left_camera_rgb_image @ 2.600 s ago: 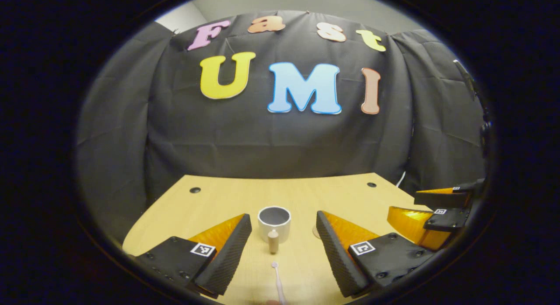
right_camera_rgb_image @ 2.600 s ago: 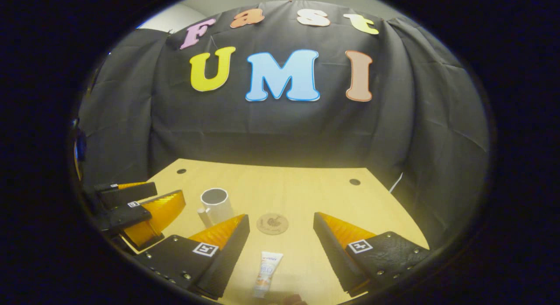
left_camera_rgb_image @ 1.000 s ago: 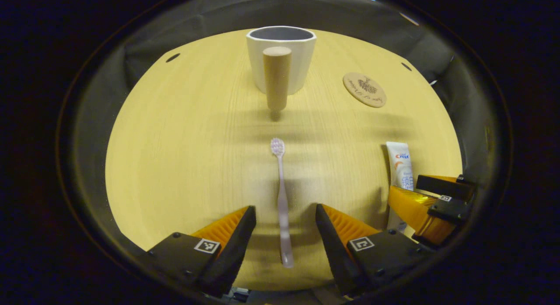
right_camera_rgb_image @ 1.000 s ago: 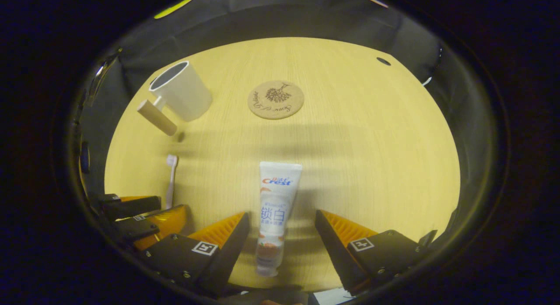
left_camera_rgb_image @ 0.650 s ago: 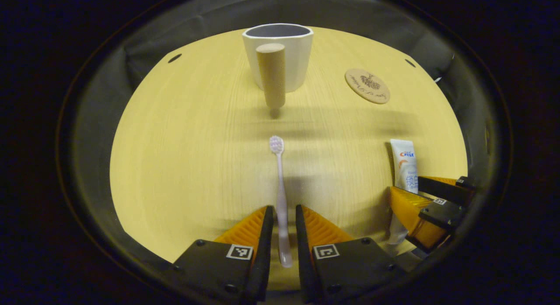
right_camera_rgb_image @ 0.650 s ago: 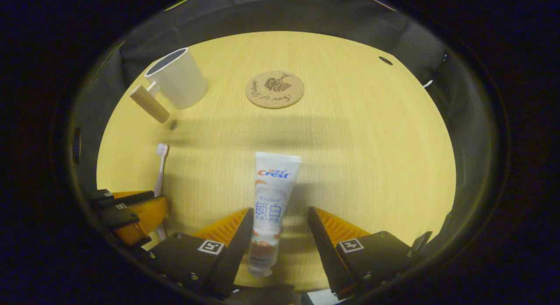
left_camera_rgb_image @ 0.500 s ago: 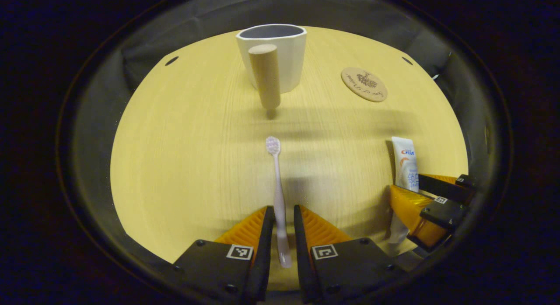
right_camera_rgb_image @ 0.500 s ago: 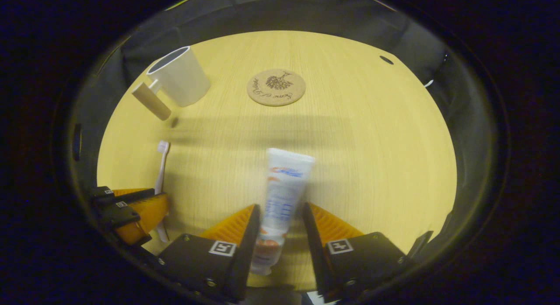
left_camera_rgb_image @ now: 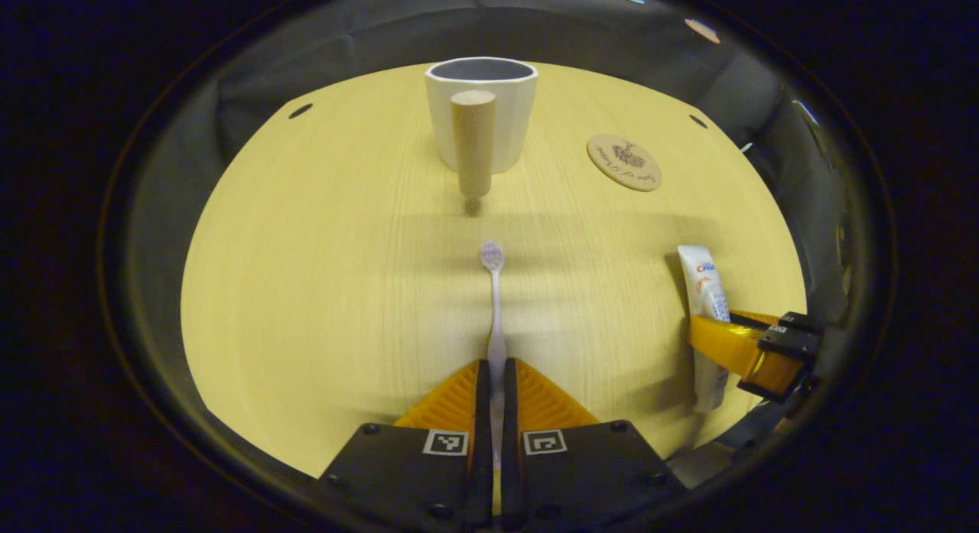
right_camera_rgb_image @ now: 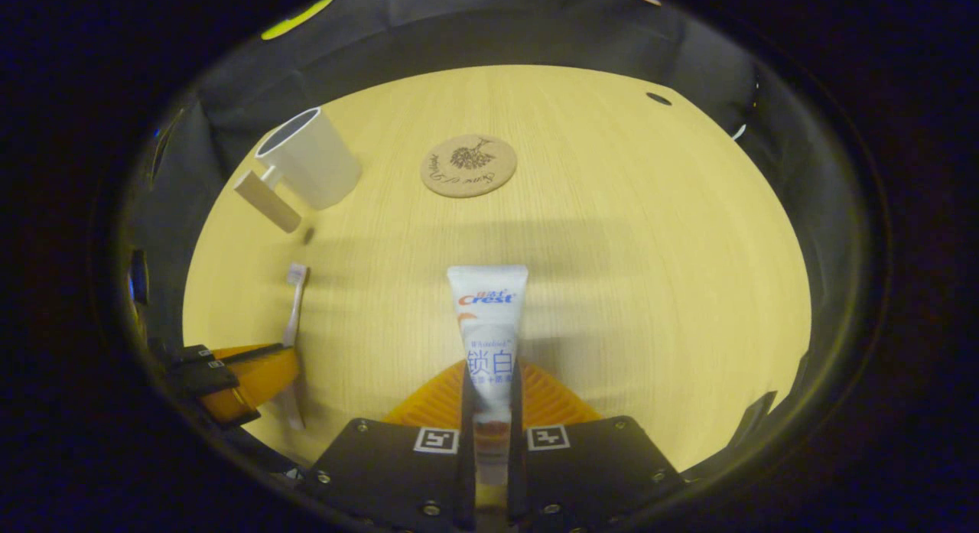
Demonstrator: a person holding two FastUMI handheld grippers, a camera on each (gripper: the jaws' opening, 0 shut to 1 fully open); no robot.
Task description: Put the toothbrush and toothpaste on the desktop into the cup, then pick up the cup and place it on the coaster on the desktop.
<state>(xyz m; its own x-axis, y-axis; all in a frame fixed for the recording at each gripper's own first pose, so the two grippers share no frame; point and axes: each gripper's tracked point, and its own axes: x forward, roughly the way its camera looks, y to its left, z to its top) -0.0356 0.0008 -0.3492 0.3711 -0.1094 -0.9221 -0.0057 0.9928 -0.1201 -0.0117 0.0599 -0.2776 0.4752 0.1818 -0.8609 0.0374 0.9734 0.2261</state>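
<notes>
1. The left claw (left_camera_rgb_image: 493, 388) is clenching the toothbrush (left_camera_rgb_image: 494, 303) by the lower handle, with both fingers pressing on it; the bristle head is pointing ahead toward the cup (left_camera_rgb_image: 480, 112).
2. The right claw (right_camera_rgb_image: 489, 395) is gripping the toothpaste (right_camera_rgb_image: 488, 326) near its cap end, both fingers pinching the tube, with the flat crimped end pointing forward.
3. Both items are lying low over the surface (left_camera_rgb_image: 321, 273); whether they are off it yet cannot be told.
4. The cup is standing upright and empty at the far side, its wooden handle (left_camera_rgb_image: 473, 143) facing the left claw, and the coaster (right_camera_rgb_image: 468, 166) is sitting bare, near the cup but apart from it.
5. The step in hand looks like the pickup of both items, with nothing in the cup so far.
6. Next, each claw probably needs lifting, carrying over the rim and tipping so its item drops in end first, one at a time to avoid knocking the cup.
</notes>
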